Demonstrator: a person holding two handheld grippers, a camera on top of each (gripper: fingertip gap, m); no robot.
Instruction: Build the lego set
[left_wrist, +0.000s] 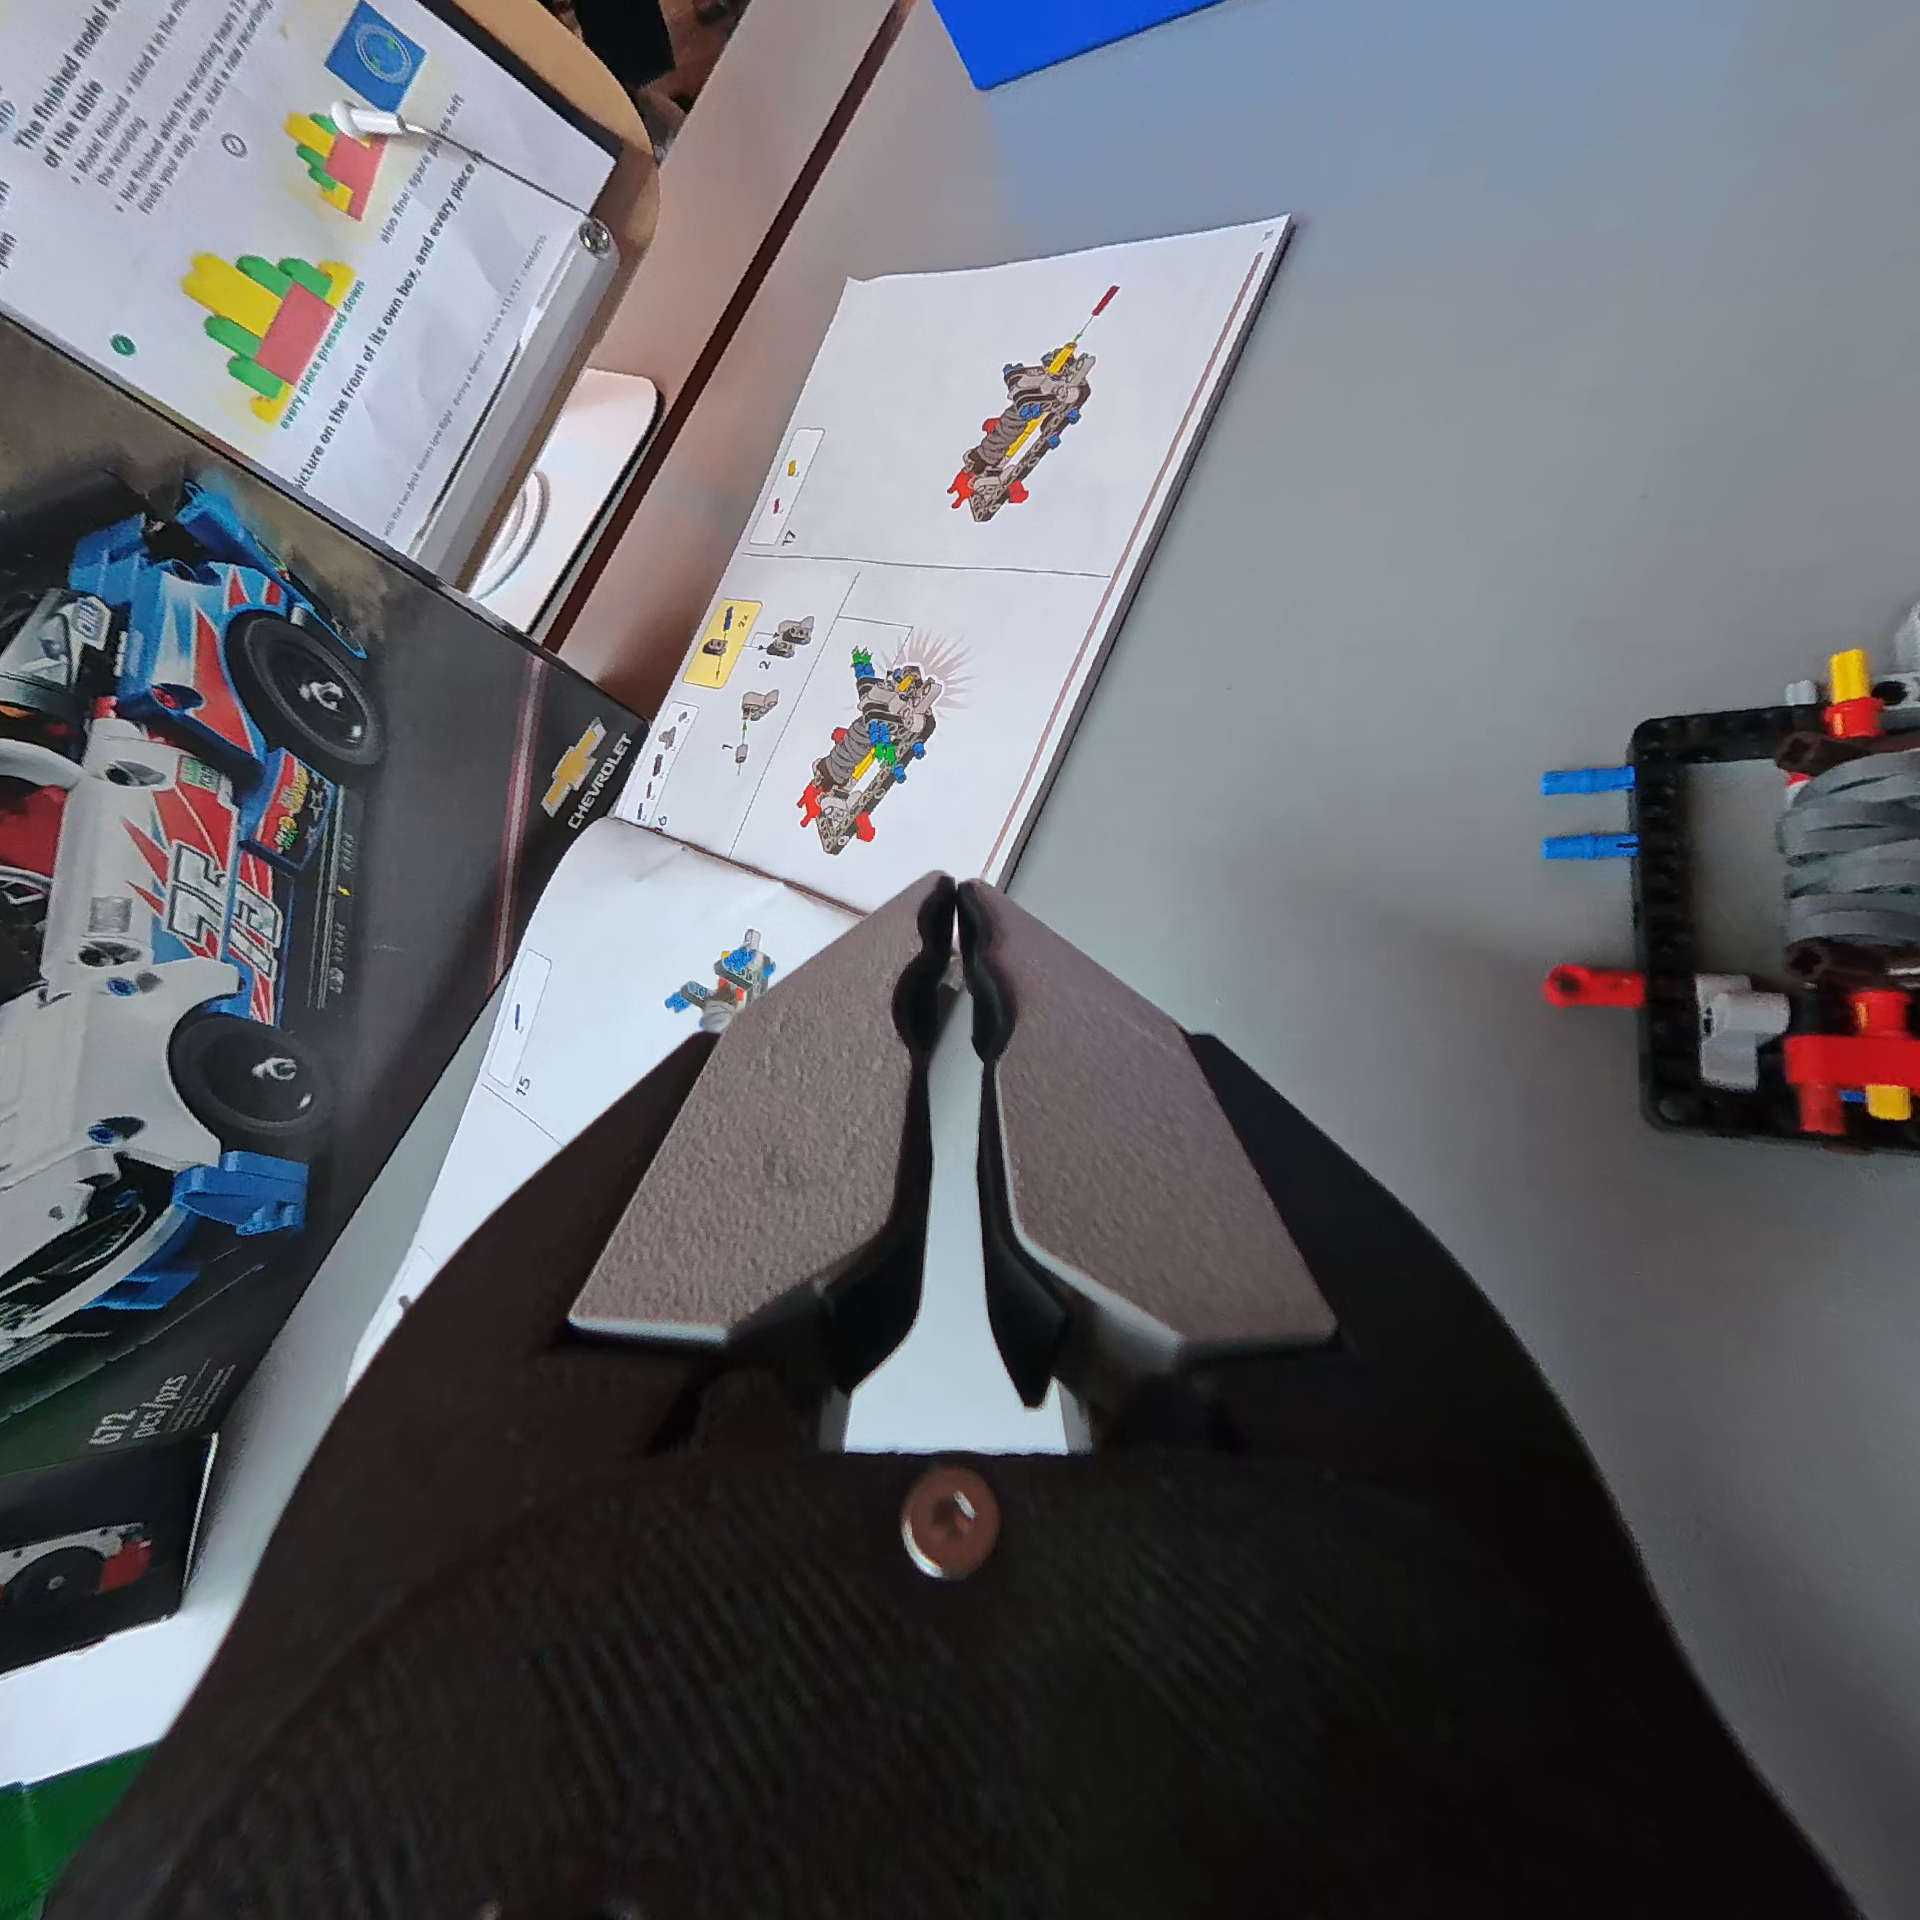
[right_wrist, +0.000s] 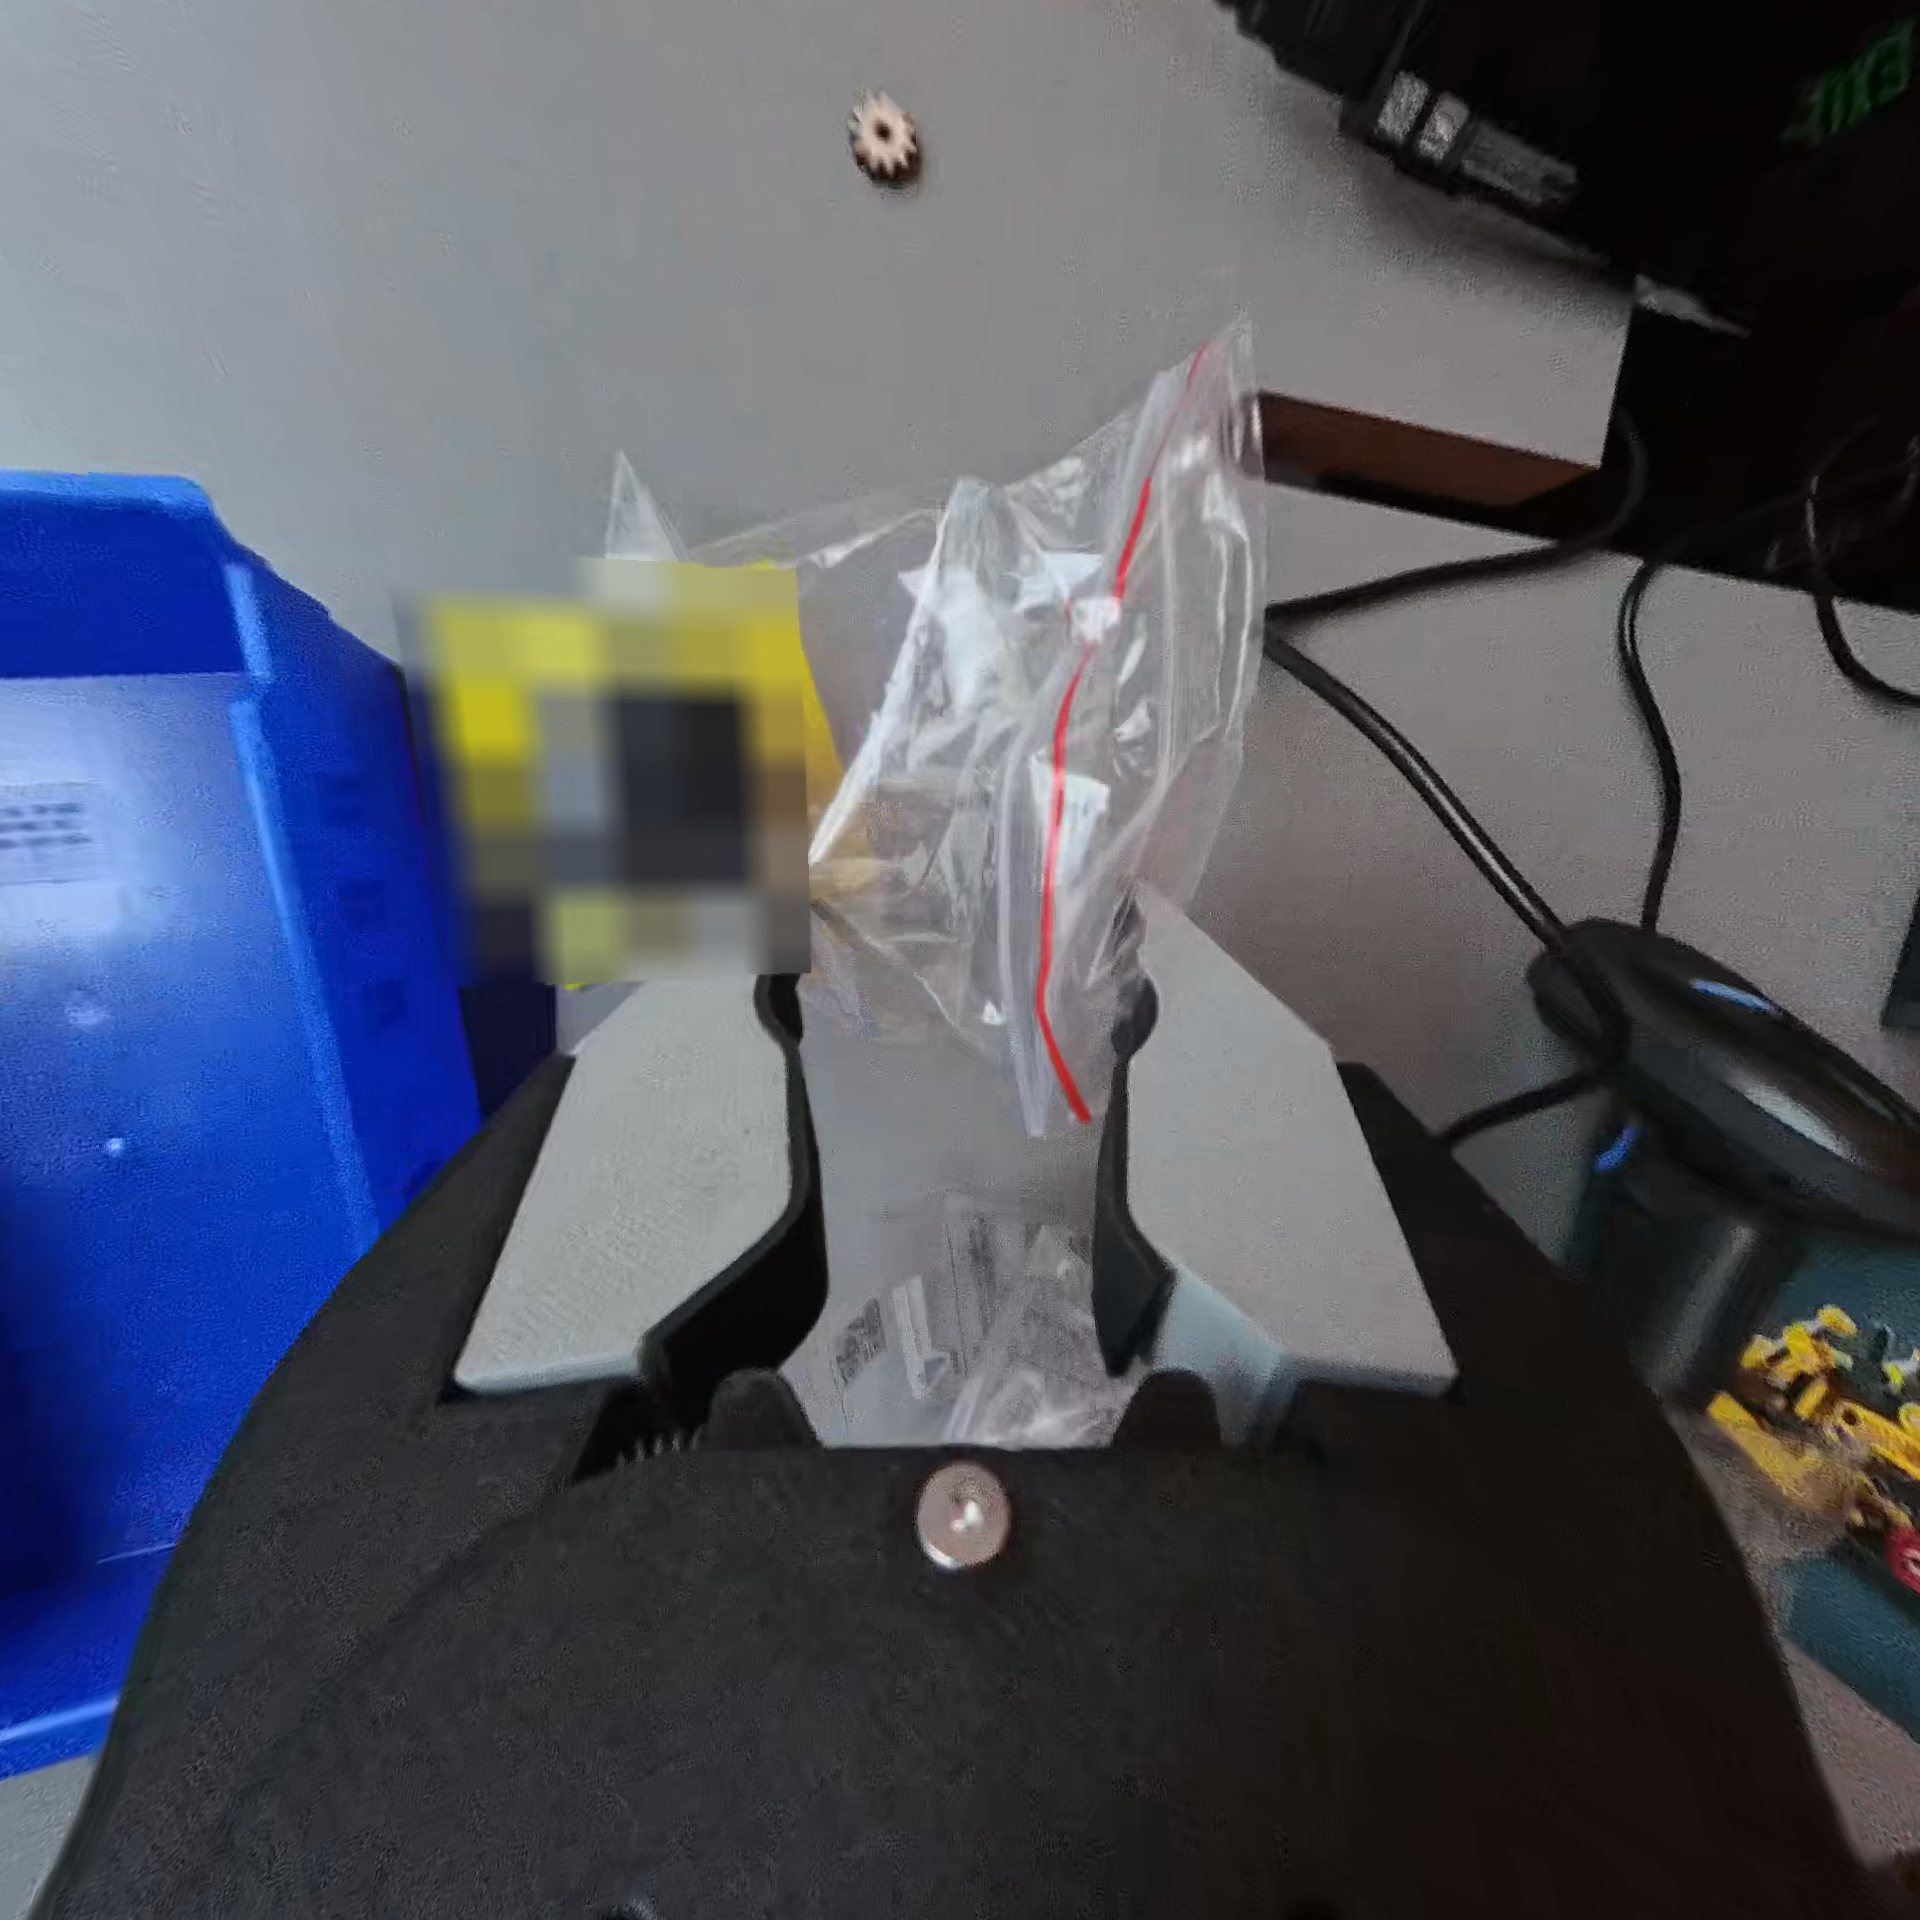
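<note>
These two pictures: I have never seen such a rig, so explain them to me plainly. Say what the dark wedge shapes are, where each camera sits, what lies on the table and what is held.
Each dark wedge is a hand-held two-finger gripper, with a camera looking along its fingers. In the left wrist view, the left gripper is shut and empty above an open instruction booklet, beside the set's box. The partly built black frame lies at right on the grey table. In the right wrist view, the right gripper has a clear plastic bag between its parted fingers; whether they pinch it is unclear. A blue bin stands at left; a small gear lies beyond.

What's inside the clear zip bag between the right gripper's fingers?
The clear zip bag holds small pale and tan pieces, too blurred and crumpled over to identify. A mosaic patch hides whatever lies at its left.
</note>
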